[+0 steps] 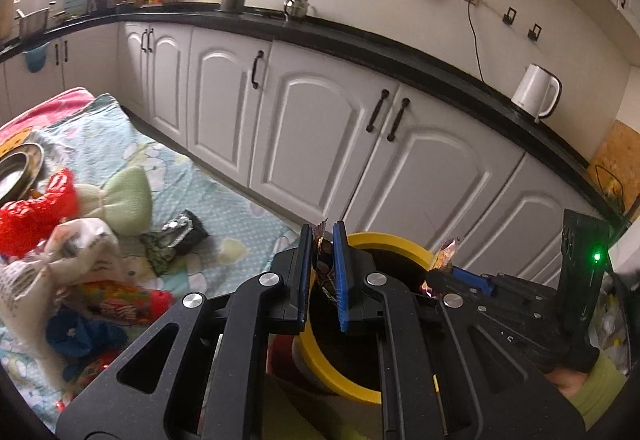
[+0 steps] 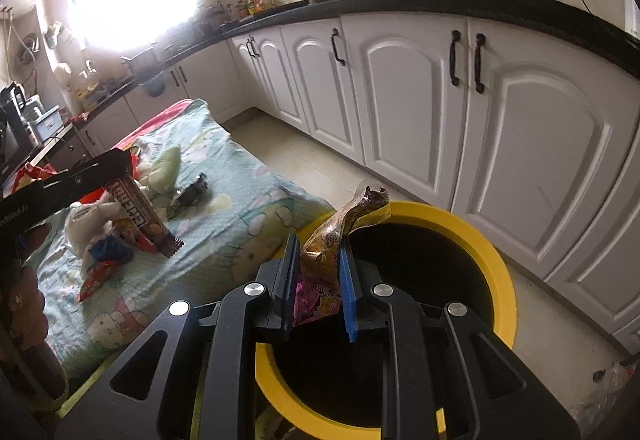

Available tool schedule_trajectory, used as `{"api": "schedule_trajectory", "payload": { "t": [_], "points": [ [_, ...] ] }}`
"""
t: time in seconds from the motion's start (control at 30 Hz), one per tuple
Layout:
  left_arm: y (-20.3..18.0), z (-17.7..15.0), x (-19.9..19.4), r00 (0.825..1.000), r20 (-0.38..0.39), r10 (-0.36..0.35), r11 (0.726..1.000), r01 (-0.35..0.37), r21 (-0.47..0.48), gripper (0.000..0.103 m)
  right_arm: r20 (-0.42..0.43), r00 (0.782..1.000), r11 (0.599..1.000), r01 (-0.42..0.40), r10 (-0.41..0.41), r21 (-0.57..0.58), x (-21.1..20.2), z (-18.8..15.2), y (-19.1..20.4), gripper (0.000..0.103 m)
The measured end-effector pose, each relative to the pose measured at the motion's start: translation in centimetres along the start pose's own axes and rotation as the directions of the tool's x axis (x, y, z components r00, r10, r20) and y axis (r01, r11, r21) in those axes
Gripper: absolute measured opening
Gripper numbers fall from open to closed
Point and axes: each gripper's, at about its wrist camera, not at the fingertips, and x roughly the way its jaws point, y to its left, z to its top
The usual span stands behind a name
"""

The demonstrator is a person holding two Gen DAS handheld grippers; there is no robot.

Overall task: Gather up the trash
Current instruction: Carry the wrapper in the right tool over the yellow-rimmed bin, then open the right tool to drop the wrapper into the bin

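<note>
My left gripper (image 1: 323, 272) is shut on a dark snack wrapper (image 1: 325, 264) and holds it over the yellow-rimmed bin (image 1: 392, 242). In the right wrist view the left gripper shows at the left, holding a brown bar wrapper (image 2: 138, 213) over the table. My right gripper (image 2: 318, 280) is shut on a crumpled brown and pink wrapper (image 2: 332, 240) above the bin's rim (image 2: 480, 240). It also shows in the left wrist view (image 1: 456, 272) with its wrapper (image 1: 446, 254) over the bin. More wrappers (image 1: 176, 236) lie on the cloth-covered table (image 1: 224, 199).
Red netting (image 1: 44, 207), a green cloth bow (image 1: 128, 199), a metal bowl (image 1: 20, 167) and a white bag (image 1: 72, 252) lie on the table. White cabinets (image 1: 320, 119) under a black counter stand behind the bin, with a white kettle (image 1: 534, 91) on top.
</note>
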Motion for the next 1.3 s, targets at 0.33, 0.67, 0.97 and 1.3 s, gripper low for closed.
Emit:
{"api": "schedule_trajectory", "payload": {
  "t": [0.33,0.67,0.97,1.3],
  "points": [
    [-2.8,0.0,3.5,0.997,-0.064,-0.031,0.998,0.034,0.049,0.006,-0.043,0.999,1.0,0.012,-0.011,0.027,0.5,-2.0,-2.1,0.019],
    [-5.7,-1.2,6.6,0.989,-0.138,-0.053,0.992,0.067,0.104,0.006,-0.075,0.997,0.998,0.015,-0.01,0.068,0.8,-3.7,-3.9,0.02],
    [-6.5,-1.7,7.8,0.984,-0.169,-0.063,0.991,0.082,0.105,0.01,-0.094,0.996,0.994,0.013,-0.003,0.105,1.2,-4.5,-5.1,0.021],
    [-4.3,-1.4,7.2,0.988,-0.148,-0.053,0.998,0.056,0.019,0.051,-0.093,0.995,0.991,0.03,-0.018,0.128,1.1,-4.6,-5.6,0.046]
  ]
}}
